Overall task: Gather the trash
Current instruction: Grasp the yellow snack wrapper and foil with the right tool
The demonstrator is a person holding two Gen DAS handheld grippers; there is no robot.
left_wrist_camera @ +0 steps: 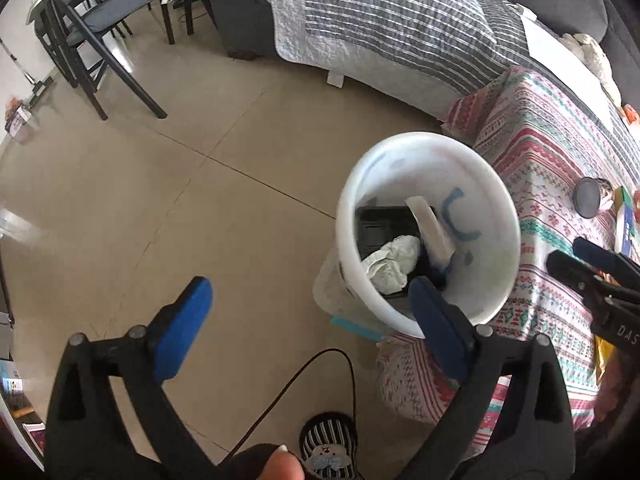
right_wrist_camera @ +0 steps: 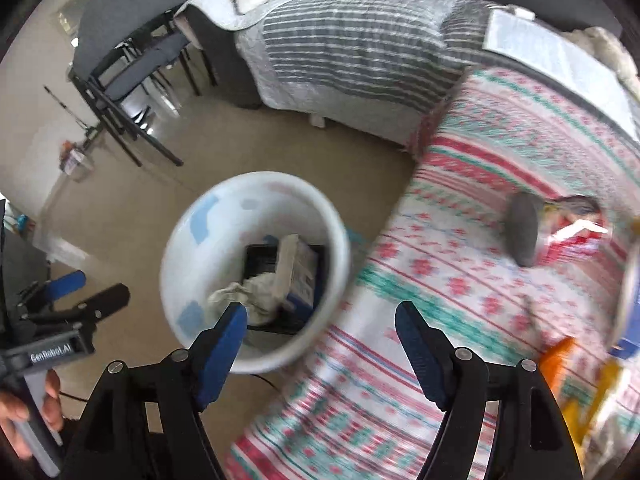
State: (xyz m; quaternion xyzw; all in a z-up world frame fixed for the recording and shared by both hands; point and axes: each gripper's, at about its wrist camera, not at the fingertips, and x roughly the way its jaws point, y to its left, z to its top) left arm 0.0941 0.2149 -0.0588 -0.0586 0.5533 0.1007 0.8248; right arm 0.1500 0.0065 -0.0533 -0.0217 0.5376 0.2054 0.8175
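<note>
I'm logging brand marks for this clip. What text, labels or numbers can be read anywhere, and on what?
"GenRobot.AI": white letters on the left gripper's black body, right wrist view.
"DAS": cut off at the frame edge, on the right gripper's black body, left wrist view.
Print on the carton in the white bucket: too blurred.

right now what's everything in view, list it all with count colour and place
round plastic bin: one, white, on floor beside table
crumpled paper wad: one, whitish, inside bin
flat plastic tray: one, black, inside bin
small carton: one, white and blue, inside bin
patterned tablecloth: one, red, green, white, covering table
round lid-like disc: one, dark grey, on tablecloth
striped quilt: one, grey and white, on sofa behind
padded chairs: at least two, grey with black frames, far left
left gripper: one, black with blue pads, open
right gripper: one, black with blue pads, open
</note>
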